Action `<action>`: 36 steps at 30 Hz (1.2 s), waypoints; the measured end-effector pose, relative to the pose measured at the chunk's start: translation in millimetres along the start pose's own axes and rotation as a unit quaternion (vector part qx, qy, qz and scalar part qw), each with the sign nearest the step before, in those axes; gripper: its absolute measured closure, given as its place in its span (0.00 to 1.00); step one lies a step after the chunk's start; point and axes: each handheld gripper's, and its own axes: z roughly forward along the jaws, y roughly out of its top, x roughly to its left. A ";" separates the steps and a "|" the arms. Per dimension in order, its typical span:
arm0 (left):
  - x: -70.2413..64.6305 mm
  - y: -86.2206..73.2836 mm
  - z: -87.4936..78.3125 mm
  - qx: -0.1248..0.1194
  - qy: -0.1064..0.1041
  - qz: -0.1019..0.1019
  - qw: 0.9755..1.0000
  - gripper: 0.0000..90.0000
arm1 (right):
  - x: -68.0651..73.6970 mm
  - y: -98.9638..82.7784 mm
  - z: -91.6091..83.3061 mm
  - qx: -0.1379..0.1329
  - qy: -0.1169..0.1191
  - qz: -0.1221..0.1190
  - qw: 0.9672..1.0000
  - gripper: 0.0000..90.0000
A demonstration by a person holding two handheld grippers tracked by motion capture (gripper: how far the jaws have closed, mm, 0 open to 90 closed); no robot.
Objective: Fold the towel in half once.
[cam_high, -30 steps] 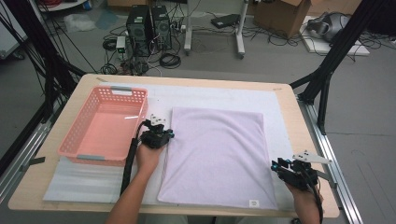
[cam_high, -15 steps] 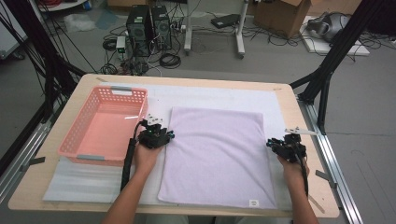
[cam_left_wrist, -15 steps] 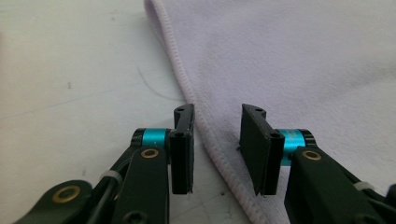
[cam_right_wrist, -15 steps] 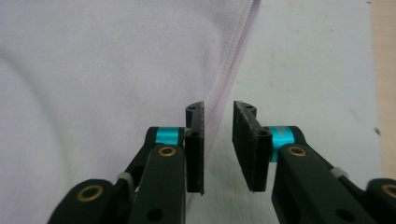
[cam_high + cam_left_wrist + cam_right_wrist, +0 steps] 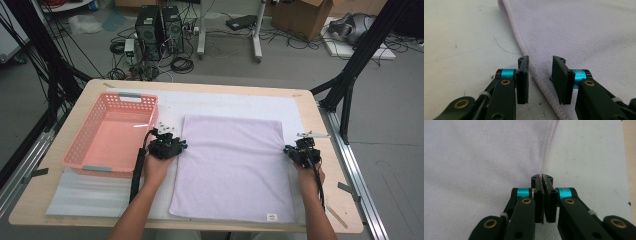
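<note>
You're at the grasping step, taking the lilac towel [image 5: 232, 167] by its two side edges. Nearest you, both forearms reach forward, wrists low over the table [image 5: 330, 220]. Your right gripper [image 5: 544, 178] has just been closing and now pinches the towel's hem between nearly shut jaws. Your left gripper [image 5: 539, 65] straddles the opposite hem, jaws partly open, pads not pressing yet. Next, I'd say: squeeze the left shut before lifting. Beyond your left hand sits the pink basket [image 5: 80, 150].
</note>
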 end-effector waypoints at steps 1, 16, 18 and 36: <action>0.2 0.1 -0.4 -0.001 -0.002 0.001 1.000 0.73 | -0.6 0.3 -0.7 -0.005 0.004 -0.002 1.000 0.82; -3.4 9.2 -25.3 -0.104 -0.119 0.002 0.987 0.41 | -0.5 -9.1 -43.6 -0.084 0.061 -0.036 0.994 0.42; -4.7 9.1 -28.1 -0.102 -0.121 0.005 0.987 0.30 | -0.7 -16.2 -52.5 -0.090 0.072 -0.050 0.992 0.34; -18.5 5.8 -50.2 -0.126 -0.142 0.022 0.982 0.25 | 0.0 -34.5 -81.0 -0.138 0.126 -0.084 0.979 0.20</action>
